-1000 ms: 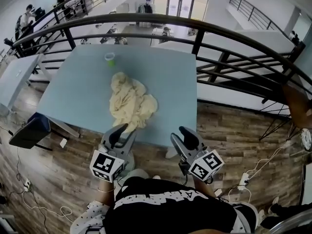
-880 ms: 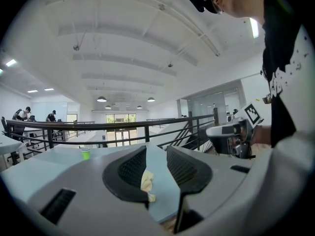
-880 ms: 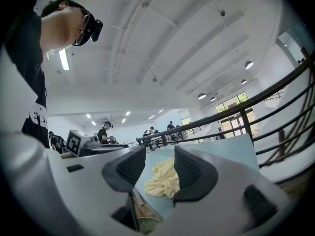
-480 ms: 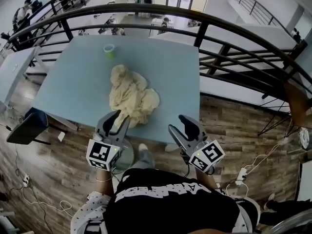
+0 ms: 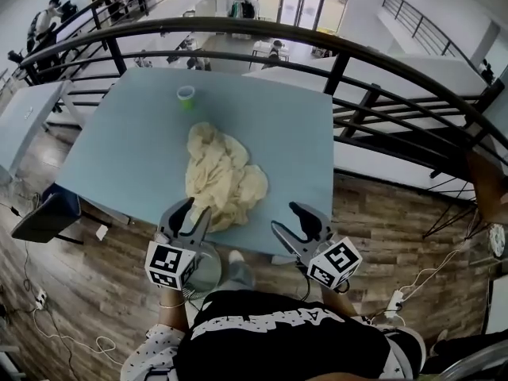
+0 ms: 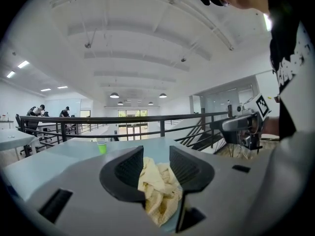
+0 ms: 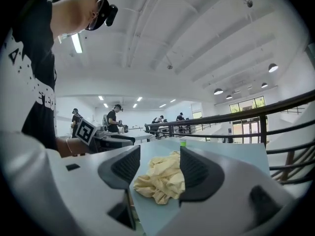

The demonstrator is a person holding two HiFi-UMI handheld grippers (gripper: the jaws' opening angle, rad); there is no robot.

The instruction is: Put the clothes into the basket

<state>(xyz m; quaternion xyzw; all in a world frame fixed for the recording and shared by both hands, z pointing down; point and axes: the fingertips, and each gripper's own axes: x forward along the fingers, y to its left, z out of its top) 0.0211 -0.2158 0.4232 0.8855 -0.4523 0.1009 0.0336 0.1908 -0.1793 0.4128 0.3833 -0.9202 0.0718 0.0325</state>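
A crumpled cream cloth point(image 5: 222, 179) lies in a heap on the light blue table point(image 5: 127, 145), toward its near edge. My left gripper point(image 5: 192, 213) hovers at the cloth's near left corner. Its jaws are open and have just been opening, with nothing pressed between them. My right gripper point(image 5: 292, 219) is at the table's near edge, to the right of the cloth. Its jaws stand wide and have just been opening, empty. In the left gripper view the cloth point(image 6: 158, 190) lies just beyond the jaws of the left gripper point(image 6: 156, 165). In the right gripper view the cloth point(image 7: 161, 180) is ahead of the right gripper point(image 7: 158, 168).
A small green cup point(image 5: 186, 95) stands at the table's far side. A pale round container point(image 5: 205, 270) sits on the floor under the near edge, partly hidden by my left gripper. A black railing point(image 5: 373, 62) curves behind the table. A dark chair point(image 5: 44, 217) stands at the left.
Both grippers have come forward to the table's near edge, closer to the cloth. The jaws of both stand wider than before, the right most clearly.
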